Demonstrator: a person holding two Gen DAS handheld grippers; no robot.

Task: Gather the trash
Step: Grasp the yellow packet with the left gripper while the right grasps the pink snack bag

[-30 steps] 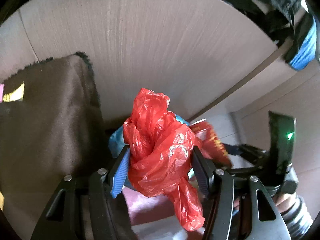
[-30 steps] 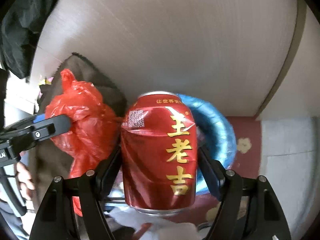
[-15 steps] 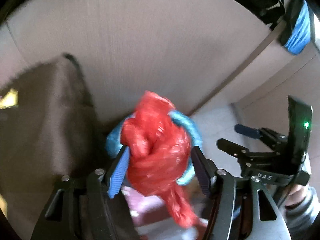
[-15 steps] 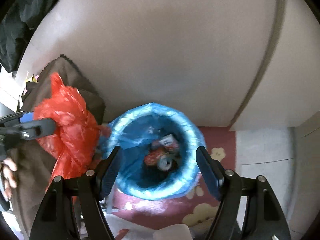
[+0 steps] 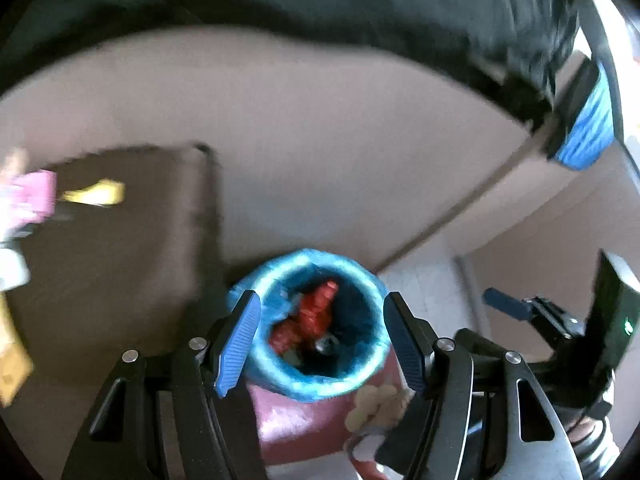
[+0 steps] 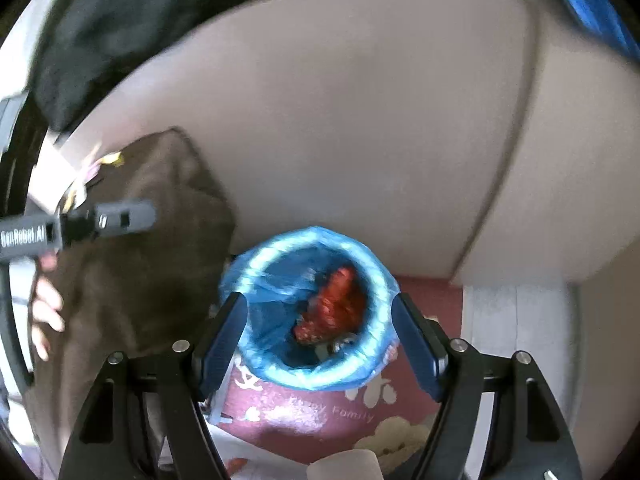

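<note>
A round bin lined with a blue bag (image 5: 280, 376) (image 6: 264, 360) stands on the floor below both grippers. The crumpled red plastic bag (image 5: 316, 312) (image 6: 332, 308) lies inside it, with a can end (image 5: 324, 346) (image 6: 340, 344) showing beside it. My left gripper (image 5: 322, 342) is open above the bin, nothing between its blue pads. My right gripper (image 6: 318, 336) is open too, over the same bin and holding nothing. In the left wrist view the right gripper (image 5: 528, 312) appears at the right; in the right wrist view the left gripper's finger (image 6: 120, 216) shows at the left with a hand (image 6: 44, 308).
A dark brown cushion (image 5: 120, 260) (image 6: 140, 260) stands left of the bin against a beige cabinet panel (image 5: 320, 140) (image 6: 340, 120). A pink mat with flower prints (image 6: 320, 416) lies under the bin. Dark cloth (image 5: 440, 20) hangs over the top edge.
The right gripper opened and the red can fell into the bin. Then the left gripper let go of the red bag, which now lies in the bin. Both grippers have risen.
</note>
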